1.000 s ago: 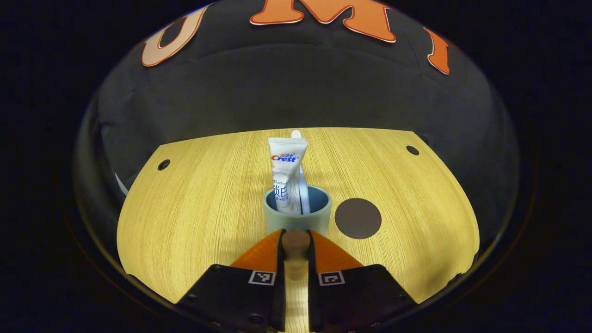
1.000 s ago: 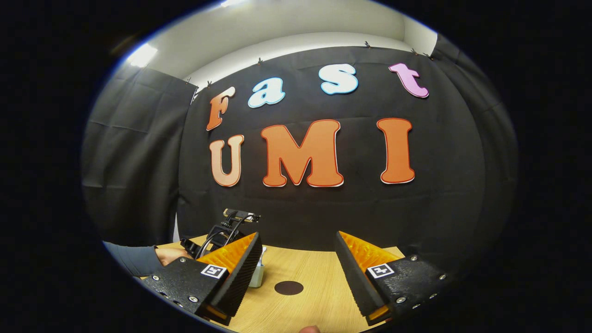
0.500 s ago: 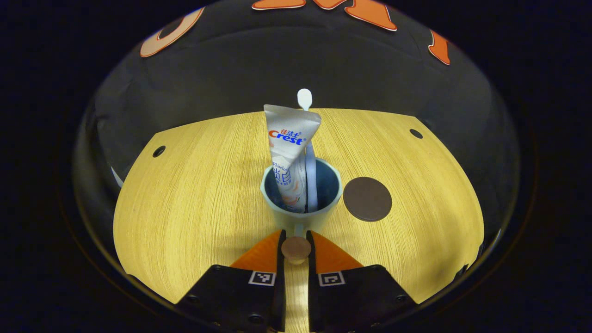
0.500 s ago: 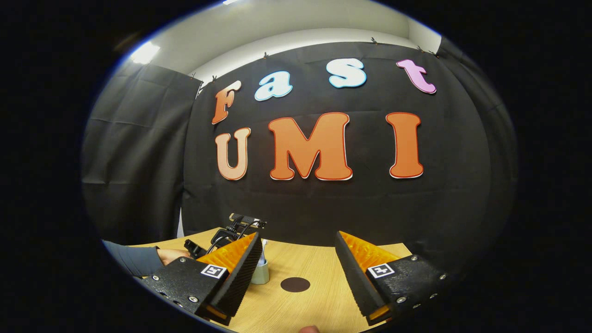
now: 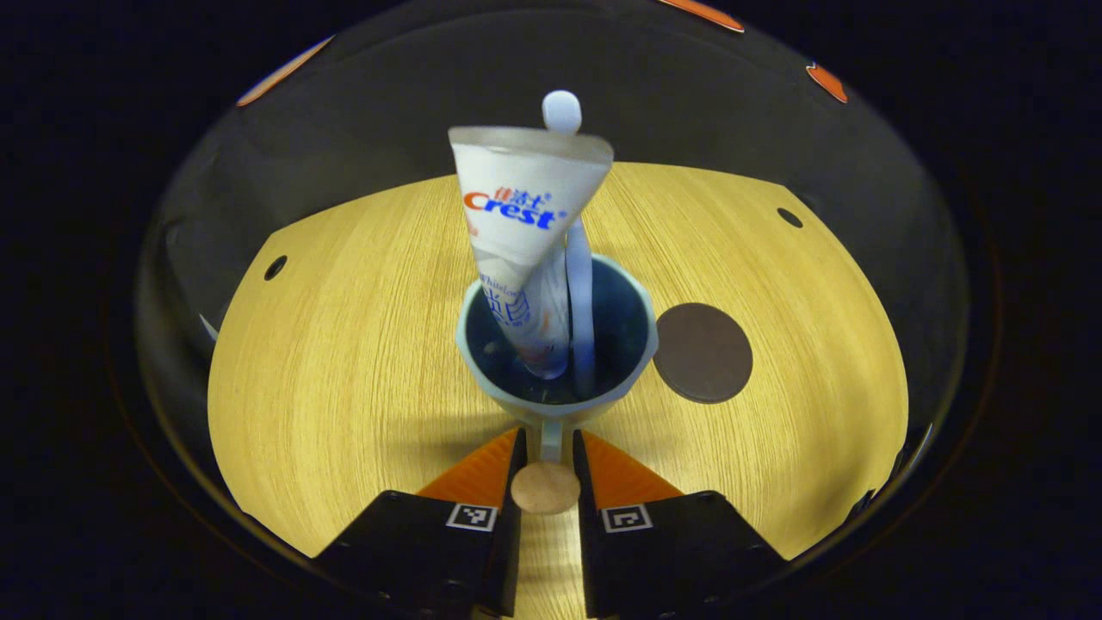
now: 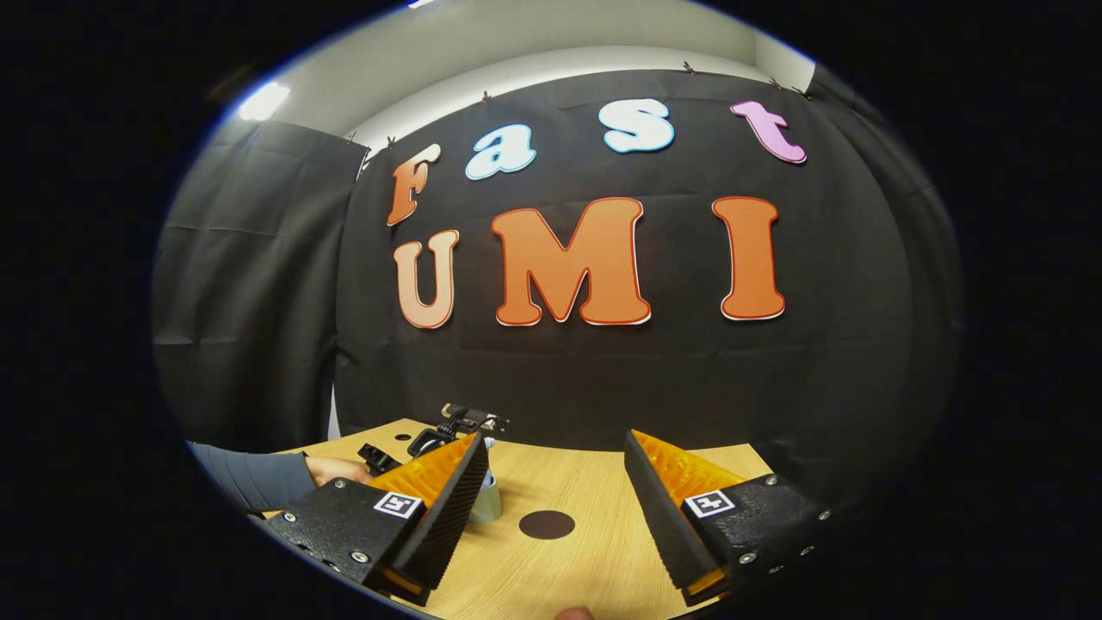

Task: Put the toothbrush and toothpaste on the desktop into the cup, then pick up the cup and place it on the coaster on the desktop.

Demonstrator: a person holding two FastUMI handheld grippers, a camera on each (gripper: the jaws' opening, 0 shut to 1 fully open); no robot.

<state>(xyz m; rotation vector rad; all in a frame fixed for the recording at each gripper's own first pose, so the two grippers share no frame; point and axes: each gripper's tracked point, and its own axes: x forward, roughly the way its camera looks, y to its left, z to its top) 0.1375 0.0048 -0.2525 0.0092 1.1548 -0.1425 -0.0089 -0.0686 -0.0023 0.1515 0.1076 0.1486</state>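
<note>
Cup (image 5: pixel 560 379): pale blue-green outside, dark blue inside, standing upright and facing the left gripper view, near the middle of the wooden desktop (image 5: pixel 344 344).

Toothpaste (image 5: pixel 525 241): white tube, standing in the cup, crimped end up, leaning slightly toward the left.

Toothbrush (image 5: pixel 578 293): standing in the cup just behind and beside the tube, its rounded pale end showing above the tube's top.

Coaster (image 5: pixel 702 352): dark round disc, lying flat on the desktop just to the right of the cup, toward the right edge; whether the two are touching cannot be told.

Left gripper (image 5: pixel 546 465): fingers clenching the cup's handle (image 5: pixel 546 486) from both sides.

Right gripper (image 6: pixel 555 508): fingers standing wide apart, grasping nothing, hovering over the near edge of the desktop.

Hand (image 6: pixel 331 469): grey sleeve, at the left edge in the right gripper view, holding the other gripper.
</note>
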